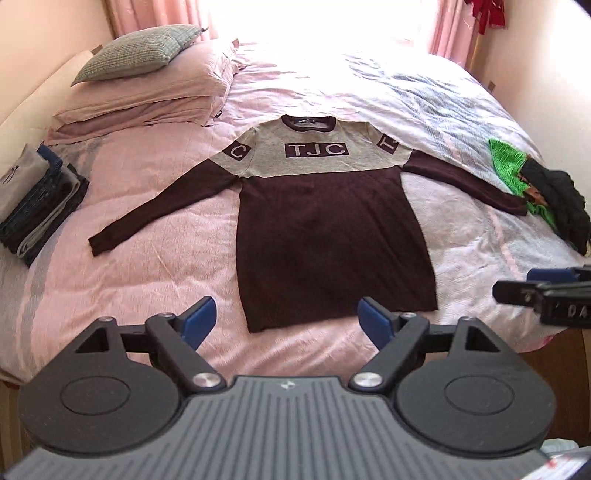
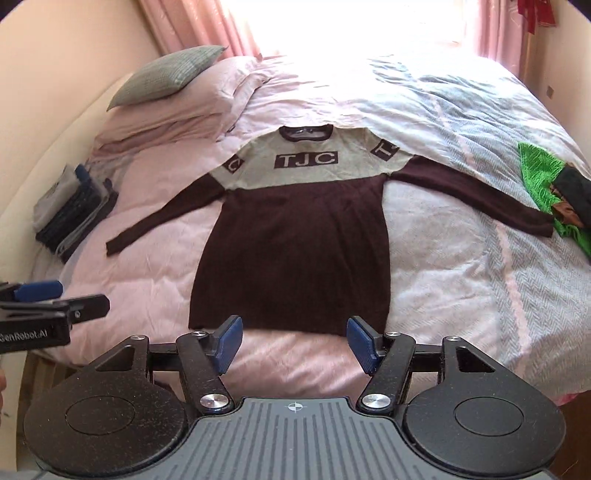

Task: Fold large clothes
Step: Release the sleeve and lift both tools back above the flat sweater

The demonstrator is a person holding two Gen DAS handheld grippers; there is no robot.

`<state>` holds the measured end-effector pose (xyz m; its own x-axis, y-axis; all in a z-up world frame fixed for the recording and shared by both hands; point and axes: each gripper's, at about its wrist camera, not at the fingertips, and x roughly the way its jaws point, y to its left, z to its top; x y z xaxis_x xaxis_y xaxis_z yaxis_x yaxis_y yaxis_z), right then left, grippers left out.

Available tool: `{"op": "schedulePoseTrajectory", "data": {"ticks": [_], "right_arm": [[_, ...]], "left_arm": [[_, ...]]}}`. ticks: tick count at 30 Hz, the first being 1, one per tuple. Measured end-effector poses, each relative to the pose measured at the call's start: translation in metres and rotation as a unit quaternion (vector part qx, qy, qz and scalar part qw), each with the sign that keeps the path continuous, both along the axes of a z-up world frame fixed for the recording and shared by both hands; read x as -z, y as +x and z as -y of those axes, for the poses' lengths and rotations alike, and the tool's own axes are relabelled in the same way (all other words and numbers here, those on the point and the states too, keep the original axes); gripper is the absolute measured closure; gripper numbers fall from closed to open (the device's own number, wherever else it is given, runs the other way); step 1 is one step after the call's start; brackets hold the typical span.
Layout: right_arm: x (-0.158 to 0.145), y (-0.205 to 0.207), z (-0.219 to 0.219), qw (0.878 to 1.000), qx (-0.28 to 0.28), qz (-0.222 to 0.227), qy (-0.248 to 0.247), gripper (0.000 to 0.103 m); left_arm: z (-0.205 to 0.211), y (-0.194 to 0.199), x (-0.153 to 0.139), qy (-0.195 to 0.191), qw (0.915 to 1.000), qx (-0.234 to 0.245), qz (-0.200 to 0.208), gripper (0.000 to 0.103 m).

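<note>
Left gripper (image 1: 286, 319) hung released over the near bed edge, blue pads spread wide with nothing between them; right gripper (image 2: 294, 341) likewise let go and empty, its pads framing the hem; each showed in the other's view as a black bar with a blue tip, at 3 o'clock from the left wrist and 9 o'clock from the right.

Sweater (image 1: 325, 229) lay face-up and flat on the duvet (image 1: 147, 206), hem toward 6 o'clock, collar at 12, sleeves splayed to about 8 and 3 o'clock; no fold made yet, so judged the start of the folding step.

To do it well: probably take a sleeve first, pinch near the cuff, carry it across the chest and lay it square; then the other; pinch low at the knit edge so only one layer lifts; keep the body from dragging on the soft duvet; right cuff ended just beside the clothes pile (image 1: 546, 195), so lift clear of it.

Knit looked soft, thick and matte; maroon lower body and sleeves, grey yoke with dark lettered blocks, dark ribbed collar; duvet pink and pale blue, quilted and wrinkled, puffy underneath.

At 9 o'clock a folded stack (image 1: 40, 206) of denim and grey cloth; at 10–11 o'clock pink pillows (image 1: 147, 96) topped by a grey-green woven cushion (image 1: 140, 51); curtains (image 1: 450, 26) pink at 12.
</note>
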<state>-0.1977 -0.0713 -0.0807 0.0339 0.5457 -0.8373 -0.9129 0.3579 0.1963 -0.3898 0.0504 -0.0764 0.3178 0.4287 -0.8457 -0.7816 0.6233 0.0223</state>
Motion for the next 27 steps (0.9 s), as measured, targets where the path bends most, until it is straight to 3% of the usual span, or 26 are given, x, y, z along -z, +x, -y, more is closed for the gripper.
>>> {"op": "schedulePoseTrajectory", "data": {"ticks": [15, 27], "right_arm": [[-0.006, 0.002, 0.071, 0.999, -0.037, 0.007, 0.01, 0.043], [-0.011, 0.012, 0.085, 0.999, -0.042, 0.011, 0.018, 0.043]], "left_arm": [[0.09, -0.006, -0.009, 0.014, 0.9994, -0.032, 0.009, 0.017], [0.108, 0.007, -0.012, 0.021, 0.9993, -0.029, 0.006, 0.016]]}}
